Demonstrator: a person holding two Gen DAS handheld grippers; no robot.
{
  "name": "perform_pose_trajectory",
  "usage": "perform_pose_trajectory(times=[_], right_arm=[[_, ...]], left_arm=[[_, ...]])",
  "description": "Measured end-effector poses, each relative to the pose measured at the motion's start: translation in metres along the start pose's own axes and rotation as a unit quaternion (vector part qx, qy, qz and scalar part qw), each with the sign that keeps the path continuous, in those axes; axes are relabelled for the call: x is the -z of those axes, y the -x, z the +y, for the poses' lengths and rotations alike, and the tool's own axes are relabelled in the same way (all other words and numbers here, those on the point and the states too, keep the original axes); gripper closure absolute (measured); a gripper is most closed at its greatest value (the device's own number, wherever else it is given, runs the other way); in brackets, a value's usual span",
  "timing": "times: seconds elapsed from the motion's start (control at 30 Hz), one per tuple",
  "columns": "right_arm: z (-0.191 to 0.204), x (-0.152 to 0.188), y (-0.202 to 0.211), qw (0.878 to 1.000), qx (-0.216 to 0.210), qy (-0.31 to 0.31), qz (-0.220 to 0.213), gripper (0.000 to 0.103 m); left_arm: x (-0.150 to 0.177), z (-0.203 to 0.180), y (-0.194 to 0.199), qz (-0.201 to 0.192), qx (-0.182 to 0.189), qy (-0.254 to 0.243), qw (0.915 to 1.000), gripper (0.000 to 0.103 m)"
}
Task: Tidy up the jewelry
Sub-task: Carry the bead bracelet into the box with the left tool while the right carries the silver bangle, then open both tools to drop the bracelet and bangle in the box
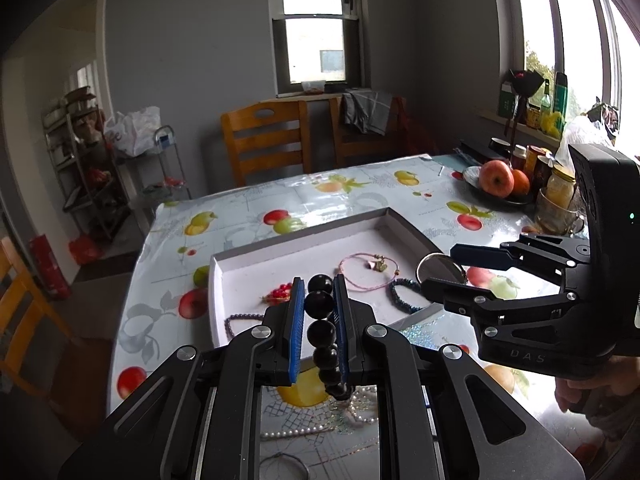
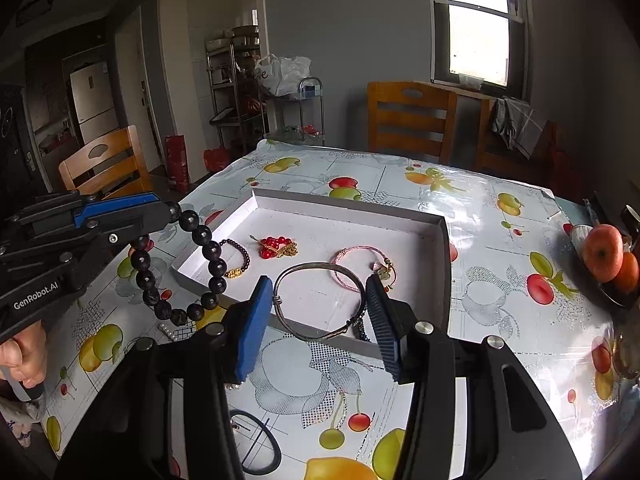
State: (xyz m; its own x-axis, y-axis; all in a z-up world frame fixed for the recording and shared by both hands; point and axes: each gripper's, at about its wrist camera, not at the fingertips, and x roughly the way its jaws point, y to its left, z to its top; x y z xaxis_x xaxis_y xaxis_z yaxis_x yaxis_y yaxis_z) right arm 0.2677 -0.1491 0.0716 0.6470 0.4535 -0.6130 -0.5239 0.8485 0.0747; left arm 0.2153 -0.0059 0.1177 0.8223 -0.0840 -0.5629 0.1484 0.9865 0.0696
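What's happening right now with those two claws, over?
Left gripper shut on dark bead bracelet. Right gripper shut on silver bangle, over white tray. Nothing in the way.

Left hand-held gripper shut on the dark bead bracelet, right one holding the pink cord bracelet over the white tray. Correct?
Not quite. The right hand-held gripper holds the silver bangle, not the pink cord bracelet, which lies in the white tray; see the right wrist view. The rest stands.
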Motion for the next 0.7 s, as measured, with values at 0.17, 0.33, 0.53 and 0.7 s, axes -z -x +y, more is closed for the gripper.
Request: perform_pose_trajectory(times=[0.17,0.33,0.53,0.7], right_arm=[[-0.009,-0.001,-0.021,1.000,0.006,-0.010,0.007,0.055],[-0.015,-0.002,-0.043,1.000,0.007,-0.012,0.020,0.055],[-0.027,-0.002,-0.062,0.999,0.008,-0.026,0.030,0.055],[-0.028,0.001,-0.082,0.998,0.008,-0.029,0.047,0.055]], left_arm=[[-0.012,0.005,-0.014,-0.002,0.004,0.006,1.0000,0.088],[-0.022,0.014,-0.033,0.007,0.013,0.023,0.9996,0.088],[-0.022,0.021,-0.057,0.020,0.020,0.036,0.9989,0.088],[-0.015,0.013,-0.075,0.035,0.012,0.027,0.9989,0.088]])
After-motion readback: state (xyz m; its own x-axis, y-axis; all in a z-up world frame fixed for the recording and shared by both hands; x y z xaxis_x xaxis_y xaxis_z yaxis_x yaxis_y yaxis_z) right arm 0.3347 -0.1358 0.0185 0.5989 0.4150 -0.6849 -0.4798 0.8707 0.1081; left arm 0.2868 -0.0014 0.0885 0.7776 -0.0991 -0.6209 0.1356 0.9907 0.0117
